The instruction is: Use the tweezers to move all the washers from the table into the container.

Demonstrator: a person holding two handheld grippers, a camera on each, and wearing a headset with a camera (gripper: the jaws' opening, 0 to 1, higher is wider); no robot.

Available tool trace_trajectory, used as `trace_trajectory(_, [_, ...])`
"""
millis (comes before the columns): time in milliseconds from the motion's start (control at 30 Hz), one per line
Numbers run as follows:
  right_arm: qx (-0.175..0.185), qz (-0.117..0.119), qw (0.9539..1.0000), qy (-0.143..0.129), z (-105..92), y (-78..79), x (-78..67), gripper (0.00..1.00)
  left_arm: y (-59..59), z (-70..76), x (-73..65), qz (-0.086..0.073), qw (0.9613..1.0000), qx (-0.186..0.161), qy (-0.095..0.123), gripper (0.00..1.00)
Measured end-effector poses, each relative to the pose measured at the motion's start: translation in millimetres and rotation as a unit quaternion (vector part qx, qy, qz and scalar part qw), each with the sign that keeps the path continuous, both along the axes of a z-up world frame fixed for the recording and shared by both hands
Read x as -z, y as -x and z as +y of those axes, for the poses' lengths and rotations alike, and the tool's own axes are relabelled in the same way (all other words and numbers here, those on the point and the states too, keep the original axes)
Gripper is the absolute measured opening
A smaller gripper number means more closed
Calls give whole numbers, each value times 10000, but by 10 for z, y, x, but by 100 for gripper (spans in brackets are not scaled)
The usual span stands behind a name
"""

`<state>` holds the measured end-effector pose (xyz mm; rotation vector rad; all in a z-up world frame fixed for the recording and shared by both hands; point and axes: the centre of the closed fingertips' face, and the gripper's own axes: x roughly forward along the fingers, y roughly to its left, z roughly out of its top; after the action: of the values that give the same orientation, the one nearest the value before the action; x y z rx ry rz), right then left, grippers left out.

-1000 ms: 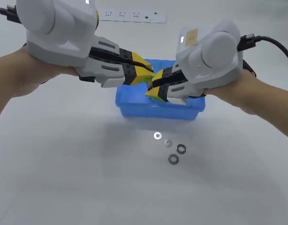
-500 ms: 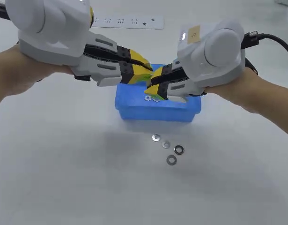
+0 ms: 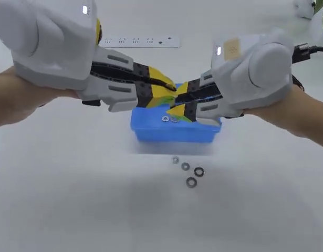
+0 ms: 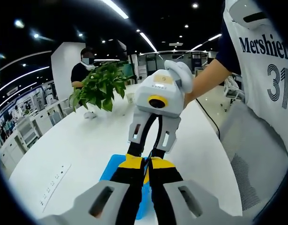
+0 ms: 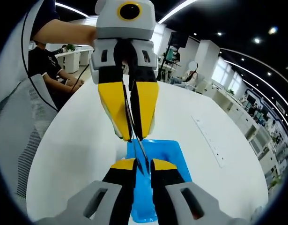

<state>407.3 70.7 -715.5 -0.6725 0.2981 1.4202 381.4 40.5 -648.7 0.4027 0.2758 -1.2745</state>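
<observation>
**Back Down for the Next Washer**

Left gripper (image 3: 169,90) and right gripper (image 3: 178,103) tip to tip above the blue container (image 3: 172,134), both pairs of fingers nearly closed on the thin tweezers (image 5: 133,126). Two dropped washers (image 3: 165,119) inside; four loose washers (image 3: 191,182) on the counter (image 3: 98,199) just in front. Lower slowly, straddle one rim with the tips, squeeze gently, lift level to avoid a flick.
</observation>
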Motion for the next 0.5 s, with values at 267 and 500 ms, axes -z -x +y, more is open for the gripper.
trace_trajectory(267, [-61, 40, 10000, 36, -130, 320, 19, 12, 262, -181, 9, 116, 9999, 84, 46, 7])
trace_trajectory(500, [-26, 203, 9998, 58, -175, 496, 104, 12, 429, -189, 102, 178, 9997, 160, -32, 7])
